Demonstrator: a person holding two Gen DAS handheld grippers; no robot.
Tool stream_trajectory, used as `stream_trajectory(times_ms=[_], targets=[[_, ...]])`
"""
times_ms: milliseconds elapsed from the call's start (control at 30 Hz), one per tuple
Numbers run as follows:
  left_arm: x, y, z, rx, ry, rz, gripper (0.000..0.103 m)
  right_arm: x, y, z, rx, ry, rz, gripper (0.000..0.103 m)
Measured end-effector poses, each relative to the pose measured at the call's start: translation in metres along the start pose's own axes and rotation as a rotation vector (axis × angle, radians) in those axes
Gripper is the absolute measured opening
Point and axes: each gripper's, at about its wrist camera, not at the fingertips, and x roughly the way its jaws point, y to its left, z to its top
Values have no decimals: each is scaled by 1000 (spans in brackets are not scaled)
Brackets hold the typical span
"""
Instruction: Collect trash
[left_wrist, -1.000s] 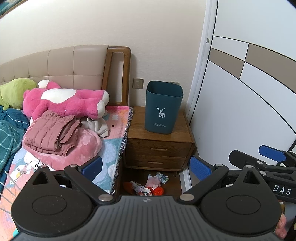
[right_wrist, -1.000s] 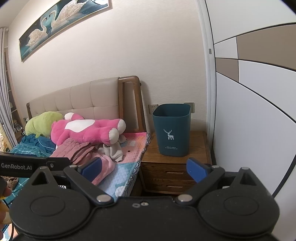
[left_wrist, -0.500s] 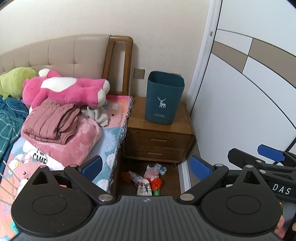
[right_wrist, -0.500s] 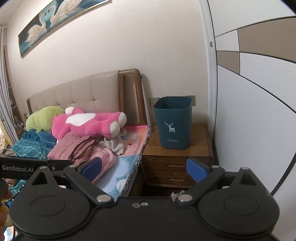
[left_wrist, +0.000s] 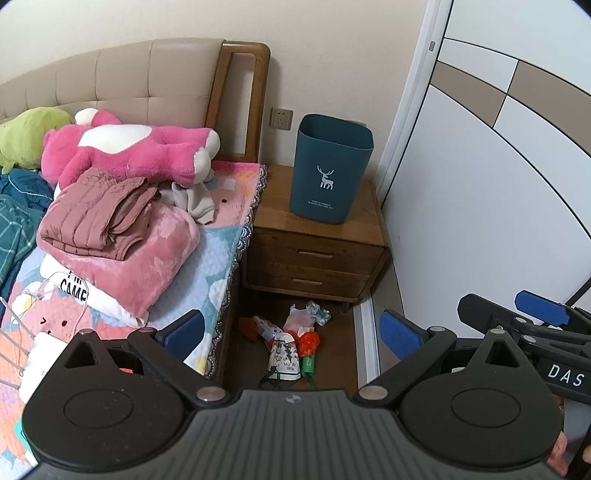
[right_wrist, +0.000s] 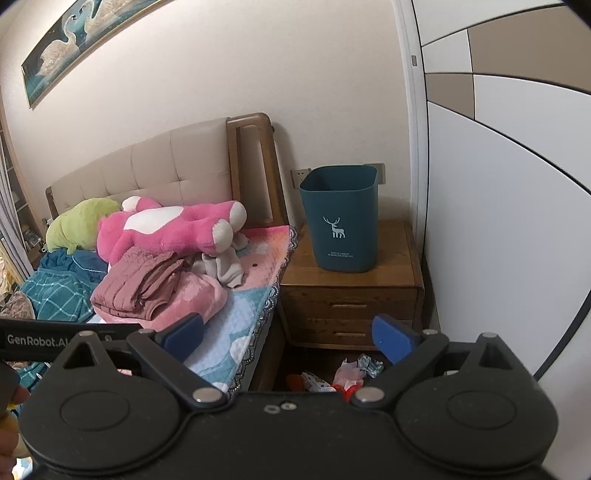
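Note:
A heap of trash (left_wrist: 291, 341) lies on the dark wooden floor in front of the nightstand: crumpled wrappers, a red scrap, a printed white packet, a small green piece. The same trash (right_wrist: 343, 376) peeks out in the right wrist view, partly hidden by the gripper body. A teal bin with a white deer (left_wrist: 330, 168) (right_wrist: 341, 218) stands on the nightstand. My left gripper (left_wrist: 291, 330) is open, held well above the trash, nothing between its fingers. My right gripper (right_wrist: 288, 334) is open and empty too; it also shows at the right edge of the left wrist view.
The wooden nightstand (left_wrist: 321, 258) has two shut drawers. The bed (left_wrist: 110, 240) on the left holds a pink plush toy (left_wrist: 129, 151), folded clothes and blankets. White sliding wardrobe doors (left_wrist: 480, 184) close off the right, leaving a narrow floor strip.
Both cameras have tilted down and moved forward. More floor and the whole trash heap now show in the left wrist view. Both grippers stay open.

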Motion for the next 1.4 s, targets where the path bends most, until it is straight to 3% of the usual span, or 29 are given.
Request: stream_trajectory(times_ms=[233,767,1200,1400], targets=[[9,1,8,-14,10,3,102,10,-2,5,-4,14,13,97],[35,9,49,-59,-75,46,102,50,-13,39,-30,-13,68,97],[167,56,119,-4,-35,-32,102,164,-30,72,19,75,12,97],[259,67,128,79,108,-57,101,225,-53,68,30,144,-75,97]])
